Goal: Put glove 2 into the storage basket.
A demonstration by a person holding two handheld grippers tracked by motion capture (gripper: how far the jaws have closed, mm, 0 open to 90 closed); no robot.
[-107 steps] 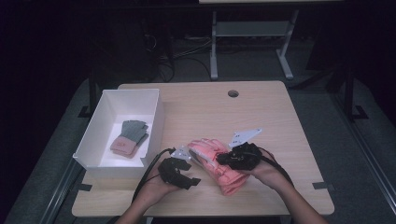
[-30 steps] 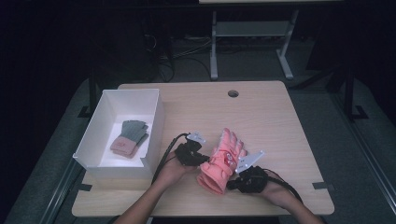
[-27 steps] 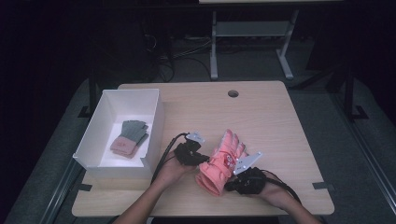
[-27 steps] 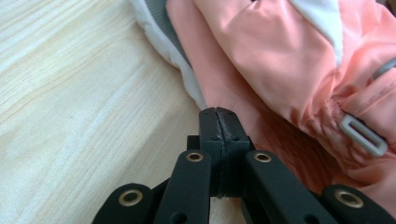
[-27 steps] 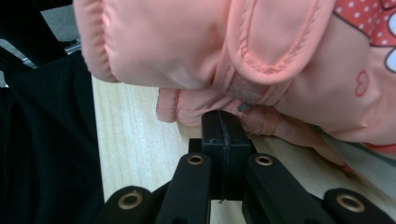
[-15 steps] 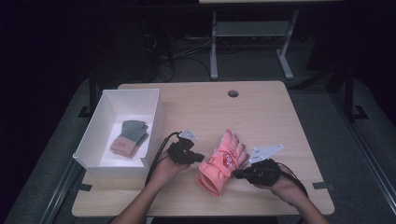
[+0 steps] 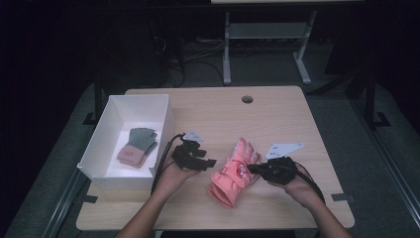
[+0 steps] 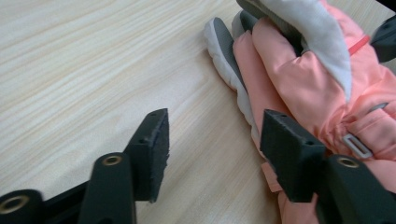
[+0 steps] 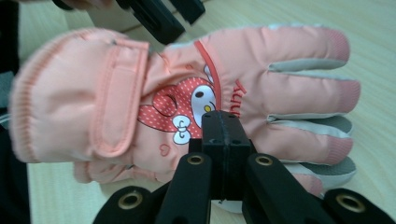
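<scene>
Padded salmon-pink ski glove (image 7: 234, 173) flat on pale wooden table (image 7: 277, 114), right of white open box (image 7: 106, 135). Right gripper (image 9: 222, 122) pressed together at glove's edge; whether pinching fabric, unclear. Left gripper (image 8: 212, 149) spread, empty. Best approached low, biting the cuff edge.

Pink ski glove (image 9: 154, 107), red dotted cartoon print; white box (image 7: 115, 140); grey-pink knit glove (image 7: 137, 146).
</scene>
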